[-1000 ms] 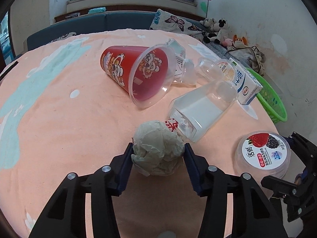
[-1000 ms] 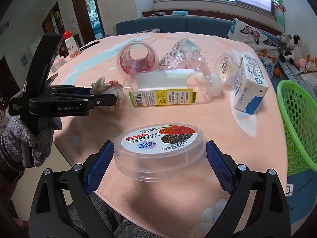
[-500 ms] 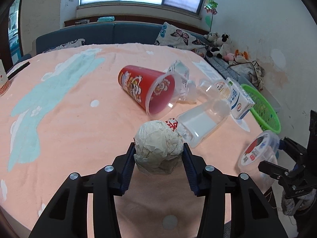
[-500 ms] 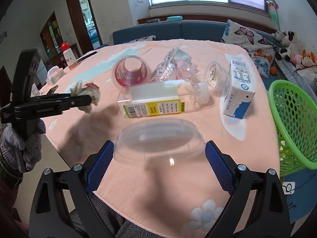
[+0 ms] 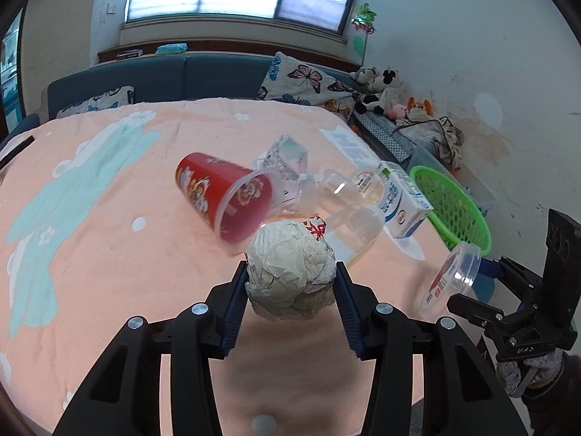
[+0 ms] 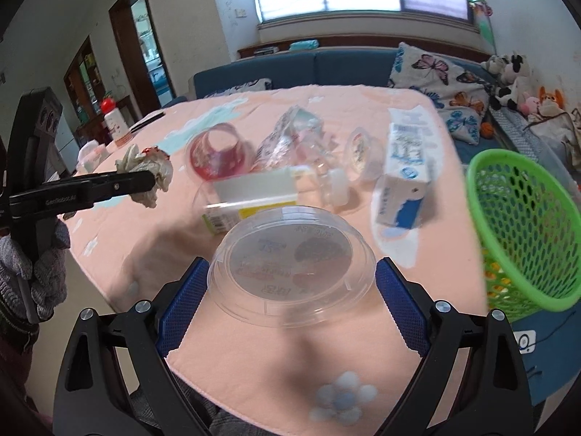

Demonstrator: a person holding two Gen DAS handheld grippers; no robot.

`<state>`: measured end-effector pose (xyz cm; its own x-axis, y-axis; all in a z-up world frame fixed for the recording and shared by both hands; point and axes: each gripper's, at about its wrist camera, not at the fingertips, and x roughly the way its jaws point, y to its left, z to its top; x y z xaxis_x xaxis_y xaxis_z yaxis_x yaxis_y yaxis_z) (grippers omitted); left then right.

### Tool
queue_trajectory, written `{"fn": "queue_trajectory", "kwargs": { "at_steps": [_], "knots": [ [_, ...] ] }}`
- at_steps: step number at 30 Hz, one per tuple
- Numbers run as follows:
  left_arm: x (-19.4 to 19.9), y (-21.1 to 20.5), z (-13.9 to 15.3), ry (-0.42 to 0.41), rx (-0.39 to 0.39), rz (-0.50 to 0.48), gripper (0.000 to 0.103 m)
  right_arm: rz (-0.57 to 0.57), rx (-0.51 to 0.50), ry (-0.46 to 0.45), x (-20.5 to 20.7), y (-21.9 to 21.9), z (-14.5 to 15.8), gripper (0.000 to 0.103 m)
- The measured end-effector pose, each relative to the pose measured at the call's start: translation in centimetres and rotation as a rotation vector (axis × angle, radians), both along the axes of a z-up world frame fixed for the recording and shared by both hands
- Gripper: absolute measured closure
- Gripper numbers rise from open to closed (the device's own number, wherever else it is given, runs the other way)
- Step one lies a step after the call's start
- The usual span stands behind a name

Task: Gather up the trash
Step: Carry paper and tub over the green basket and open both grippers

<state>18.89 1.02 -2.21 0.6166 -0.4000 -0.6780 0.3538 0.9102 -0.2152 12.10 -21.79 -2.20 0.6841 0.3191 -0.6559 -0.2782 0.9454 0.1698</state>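
My left hand-held gripper (image 5: 290,290) is pinching a crumpled paper ball (image 5: 289,268) betw. both blue pads, held clear above the desk (image 5: 109,254). From the right wrist view I see the same ball (image 6: 149,170) at the tip of the left tool, off the desk's left edge side.

My right hand-held gripper (image 6: 292,290) is clamped on a clear plastic yogurt tub (image 6: 290,258), tilted so its printed lid faces away from the cam; label text reads mirrored through the bottom. In the left view that tub (image 5: 450,278) hangs past the desk's right edge, near the green basket (image 5: 454,210).

Farther out on the desk: red cup (image 5: 225,196) on its side, mouth toward me; a clear bottle (image 6: 254,200) w/ yellow label lying flat just behind the tub; crushed clear wrapper (image 6: 290,134); small sealed cup (image 6: 359,149); blue-white milk carton (image 6: 403,174) on its side. Green basket (image 6: 523,229) sits right of the desk, tilted in view, well apart from the carton.
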Motion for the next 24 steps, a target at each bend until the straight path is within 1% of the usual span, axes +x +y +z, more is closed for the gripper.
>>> {"fn": "queue_trajectory", "kwargs": {
  "at_steps": [6, 11, 17, 20, 24],
  "knots": [
    [0.7, -2.9, 1.2, -0.017, 0.002, -0.055, 0.058, -0.093, 0.000, -0.039, 0.7, -4.3, 1.6, 0.012],
    [1.5, -6.1, 2.3, -0.028, 0.011, -0.108, 0.058, -0.220, -0.004, -0.060, 2.2, -9.9, 2.5, 0.012],
    [2.7, -10.8, 3.7, -0.051, 0.029, -0.178, 0.058, -0.352, -0.016, -0.042, 4.1, -16.3, 2.1, 0.012],
    [3.7, -13.0, 4.2, -0.047, 0.026, -0.211, 0.058, -0.392, -0.029, -0.026, 4.9, -18.5, 1.3, 0.011],
    [4.8, -16.2, 4.8, -0.051, 0.042, -0.255, 0.058, -0.420, -0.025, 0.007, 5.7, -20.7, 0.2, 0.010]
  ]
}}
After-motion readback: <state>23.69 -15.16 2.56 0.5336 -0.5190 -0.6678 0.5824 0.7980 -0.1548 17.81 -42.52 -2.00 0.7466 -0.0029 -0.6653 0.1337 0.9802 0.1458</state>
